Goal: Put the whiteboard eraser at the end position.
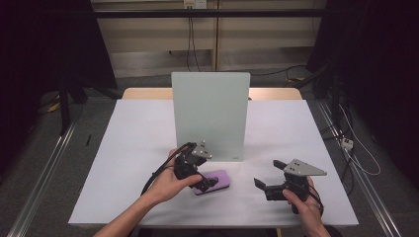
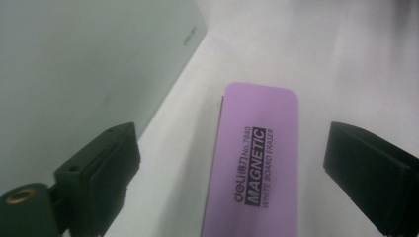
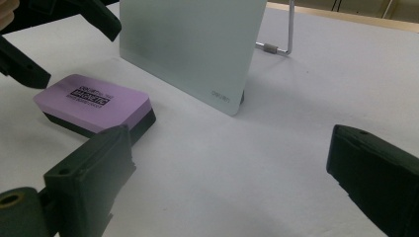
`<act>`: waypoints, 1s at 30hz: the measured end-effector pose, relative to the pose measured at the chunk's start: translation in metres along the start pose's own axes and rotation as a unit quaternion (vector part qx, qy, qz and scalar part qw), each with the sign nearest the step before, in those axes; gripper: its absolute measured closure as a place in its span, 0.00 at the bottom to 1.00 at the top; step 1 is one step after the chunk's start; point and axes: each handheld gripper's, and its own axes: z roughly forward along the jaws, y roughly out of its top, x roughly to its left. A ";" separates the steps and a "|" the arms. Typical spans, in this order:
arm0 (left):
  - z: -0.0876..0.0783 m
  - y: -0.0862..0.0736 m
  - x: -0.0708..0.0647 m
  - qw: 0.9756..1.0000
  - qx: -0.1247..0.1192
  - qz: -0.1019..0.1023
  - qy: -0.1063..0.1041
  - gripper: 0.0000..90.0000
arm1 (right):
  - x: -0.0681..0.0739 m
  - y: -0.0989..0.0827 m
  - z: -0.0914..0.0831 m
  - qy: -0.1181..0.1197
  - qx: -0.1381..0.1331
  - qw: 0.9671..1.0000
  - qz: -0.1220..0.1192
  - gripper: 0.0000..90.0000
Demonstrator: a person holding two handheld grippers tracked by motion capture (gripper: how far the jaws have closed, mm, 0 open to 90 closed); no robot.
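Observation:
A purple magnetic whiteboard eraser with a black base lies flat on the white table, just in front of an upright pale-green glass board. My left gripper hovers over the eraser's near end, open, its jaws standing either side of the eraser without touching it. In the right gripper view the left gripper's two black jaws appear at the upper left, apart above the eraser. To the right, my right gripper is open and holds nothing, pointing toward the board and eraser.
The white table top has bare room on both sides of the board. A metal wire stand props the board from behind. Cables trail from each gripper. Dark curtains and floor rails flank the table.

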 end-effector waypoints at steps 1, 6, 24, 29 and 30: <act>-0.003 0.000 0.001 1.000 -0.016 -0.012 0.012 0.08 | 0.000 0.000 0.000 0.000 0.000 1.000 0.000 0.04; -0.015 -0.005 0.008 0.996 -0.071 -0.047 0.033 0.08 | 0.000 0.000 0.000 -0.001 0.000 1.000 0.000 0.04; -0.052 -0.038 0.011 0.985 -0.124 -0.068 0.096 0.07 | 0.000 -0.001 -0.001 -0.010 0.004 1.000 0.002 0.04; -0.058 -0.056 0.014 0.982 -0.128 -0.089 0.105 0.07 | 0.000 -0.002 -0.002 -0.013 0.004 1.000 0.005 0.04; -0.060 -0.059 0.015 0.981 -0.128 -0.094 0.112 0.07 | 0.000 -0.002 -0.002 -0.012 0.005 1.000 0.005 0.04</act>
